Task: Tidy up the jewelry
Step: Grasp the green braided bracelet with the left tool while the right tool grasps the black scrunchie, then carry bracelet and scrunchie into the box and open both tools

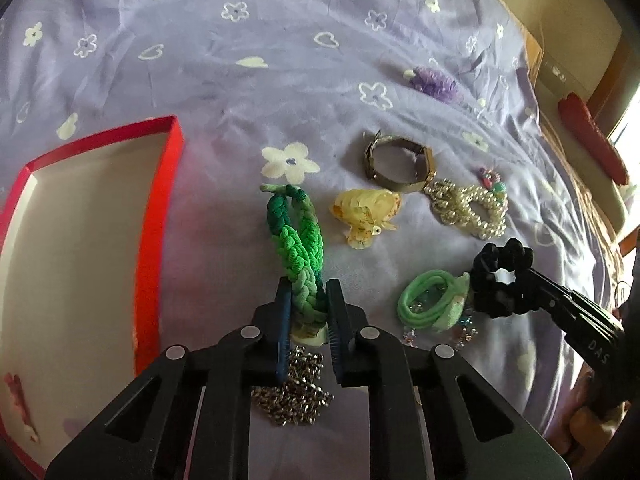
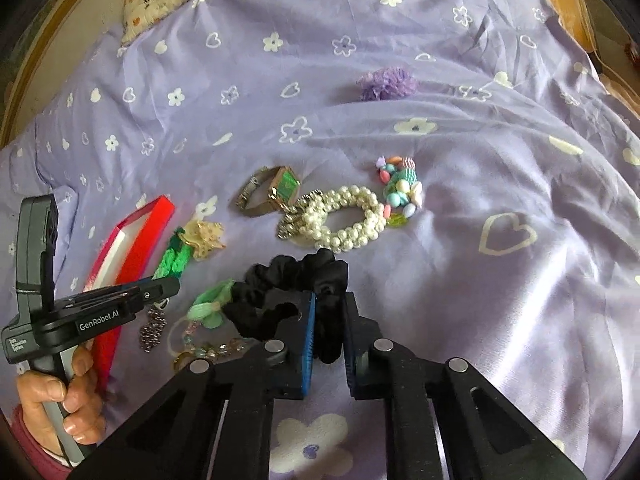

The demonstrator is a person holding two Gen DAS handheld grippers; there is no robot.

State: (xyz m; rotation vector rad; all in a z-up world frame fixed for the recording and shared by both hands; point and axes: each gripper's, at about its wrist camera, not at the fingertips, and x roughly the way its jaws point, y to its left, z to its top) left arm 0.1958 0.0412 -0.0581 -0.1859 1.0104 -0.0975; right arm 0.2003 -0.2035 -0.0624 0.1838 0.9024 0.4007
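Observation:
My left gripper [image 1: 308, 292] is shut on a green braided bracelet [image 1: 298, 240] that stretches forward on the purple sheet; it also shows in the right wrist view [image 2: 172, 258]. My right gripper [image 2: 330, 304] is shut on a black scrunchie [image 2: 296, 284], also seen in the left wrist view [image 1: 498, 280]. A red box with a white inside [image 1: 158, 216] lies to the left, also in the right wrist view [image 2: 136, 236]. On the sheet lie a watch [image 1: 400, 164], a pearl bracelet [image 1: 468, 206], a yellow hair claw [image 1: 366, 214], a mint hair tie [image 1: 432, 298] and a silver chain [image 1: 292, 394].
A purple scrunchie [image 2: 386, 84] lies farther back on the flowered sheet [image 2: 500, 160]. Coloured beads [image 2: 400, 188] sit beside the pearl bracelet [image 2: 340, 220]. A beaded strand [image 2: 204, 346] lies under the mint tie [image 2: 210, 306]. A red object [image 1: 592, 136] and bed edge are at right.

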